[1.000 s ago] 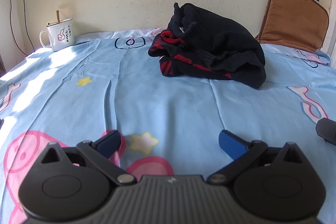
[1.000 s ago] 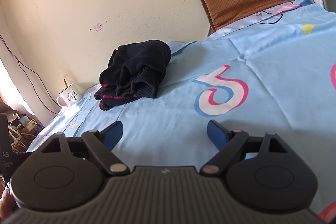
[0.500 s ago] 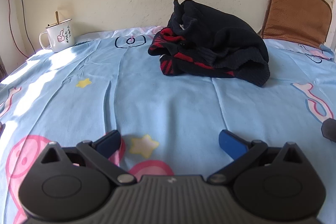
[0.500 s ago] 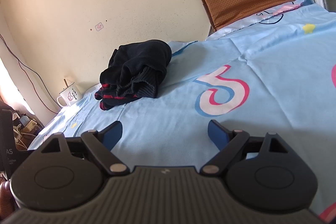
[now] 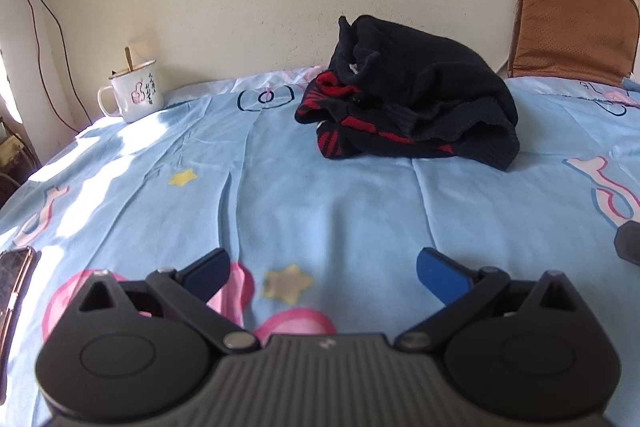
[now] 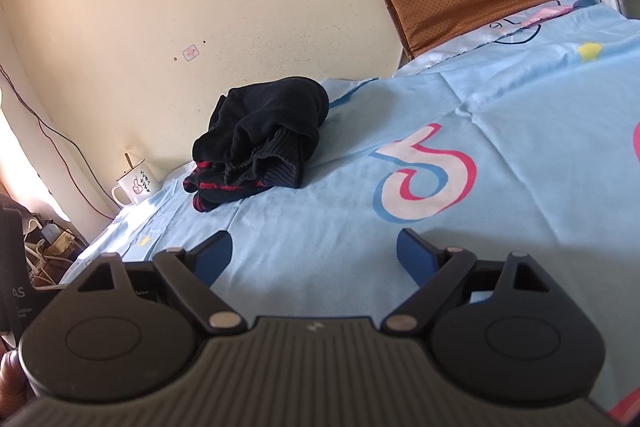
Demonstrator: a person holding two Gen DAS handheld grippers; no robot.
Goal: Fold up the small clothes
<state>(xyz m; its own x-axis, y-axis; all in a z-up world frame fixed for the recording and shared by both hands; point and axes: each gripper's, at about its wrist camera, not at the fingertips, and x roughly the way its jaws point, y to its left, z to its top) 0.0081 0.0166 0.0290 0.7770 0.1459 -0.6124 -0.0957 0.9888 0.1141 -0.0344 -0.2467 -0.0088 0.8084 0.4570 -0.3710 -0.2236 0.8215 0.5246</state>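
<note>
Well, garment: I see the dark sweater [image 5: 412, 115] bunched on the bed [image 5: 320, 203], centre-right of the left view, well apart from both tools.
Jaws: left gripper [image 5: 323, 269] and right gripper [image 6: 314, 253] spread, holding nothing.
Risk: I judge a pinch could catch several layers or the sheet.
Axis: roughly left-to-right; ribbed hem toward lower right.

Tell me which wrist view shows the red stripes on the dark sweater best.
The left wrist view. There the dark sweater lies nearly centred and facing the camera, with red stripes plain along its front folds. The right wrist view shows the same sweater smaller and from the side; only a thin red edge peeks out under the dark bulk.
</note>
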